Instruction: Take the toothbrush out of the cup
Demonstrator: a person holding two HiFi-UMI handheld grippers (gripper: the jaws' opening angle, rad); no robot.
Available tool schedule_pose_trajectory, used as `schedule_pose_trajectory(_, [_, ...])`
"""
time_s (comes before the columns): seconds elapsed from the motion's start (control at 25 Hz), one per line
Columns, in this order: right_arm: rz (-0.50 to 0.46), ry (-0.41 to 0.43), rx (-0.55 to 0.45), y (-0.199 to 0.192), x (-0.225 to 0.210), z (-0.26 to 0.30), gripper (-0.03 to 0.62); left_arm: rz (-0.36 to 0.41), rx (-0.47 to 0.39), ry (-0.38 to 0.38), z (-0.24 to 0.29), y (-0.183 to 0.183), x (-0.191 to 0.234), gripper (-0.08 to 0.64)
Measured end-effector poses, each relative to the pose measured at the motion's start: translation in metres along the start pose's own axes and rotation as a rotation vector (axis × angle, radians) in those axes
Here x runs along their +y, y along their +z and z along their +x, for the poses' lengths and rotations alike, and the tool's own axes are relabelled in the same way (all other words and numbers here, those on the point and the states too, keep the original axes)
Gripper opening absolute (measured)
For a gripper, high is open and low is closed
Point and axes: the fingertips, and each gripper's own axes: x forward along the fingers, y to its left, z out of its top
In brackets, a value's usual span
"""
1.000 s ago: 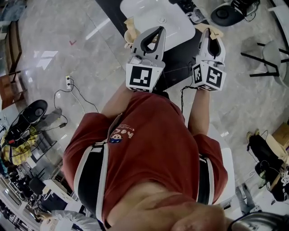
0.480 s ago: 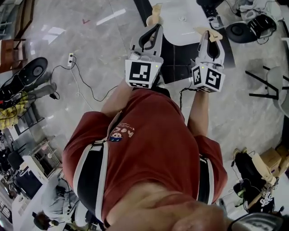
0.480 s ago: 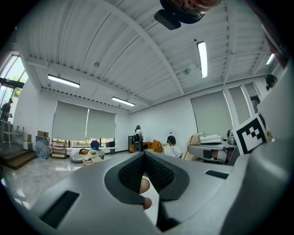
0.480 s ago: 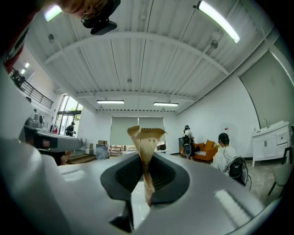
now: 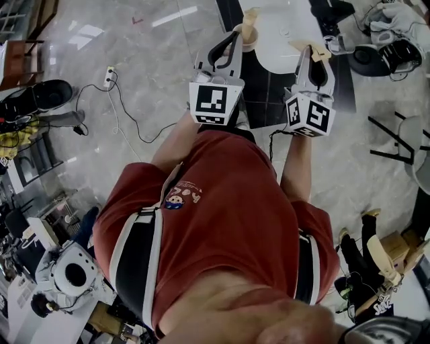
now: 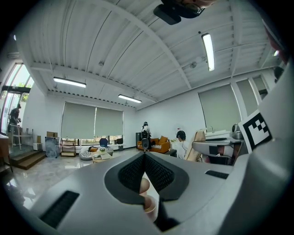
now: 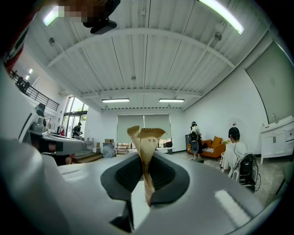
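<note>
In the head view a beige cup [image 5: 246, 37] with a pale upright handle [image 5: 250, 16] in it stands at the edge of a white table [image 5: 285, 48]. My left gripper [image 5: 236, 35] points level, its tip just left of the cup, jaws shut and empty. In the left gripper view the left gripper [image 6: 144, 155] is closed, and the cup [image 6: 149, 205] shows low in the gap behind the tips. My right gripper [image 5: 313, 52] is shut on a tan paper-like piece [image 5: 323, 51]. The tan piece [image 7: 146, 137] sticks out past the right gripper [image 7: 146, 160].
A dark strip [image 5: 259, 87] runs under the table edge. A power strip and cables [image 5: 107, 77] lie on the floor at left. A black chair frame [image 5: 402, 148] stands at right. Bags and gear [image 5: 396, 54] sit at top right. People [image 7: 232, 151] sit far across the room.
Both grippers have swung across the floor with the person. The cup and table slid from left of the left gripper to just right of its tip. Neither grip has changed.
</note>
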Motion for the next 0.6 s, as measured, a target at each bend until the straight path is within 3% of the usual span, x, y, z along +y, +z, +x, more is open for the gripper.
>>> schedule_pose_trajectory(0.16, [-0.003,0.009,0.021,-0.005,0.000,0.015,0.040,0.005,0.052,-0.012,0.019,-0.014,0.004,0.015])
schedule_pose_trajectory(0.6, [0.005,-0.014,0.088,-0.040,-0.022,0.035,0.040,-0.008,0.243,-0.099,0.067,-0.086,-0.010,0.195])
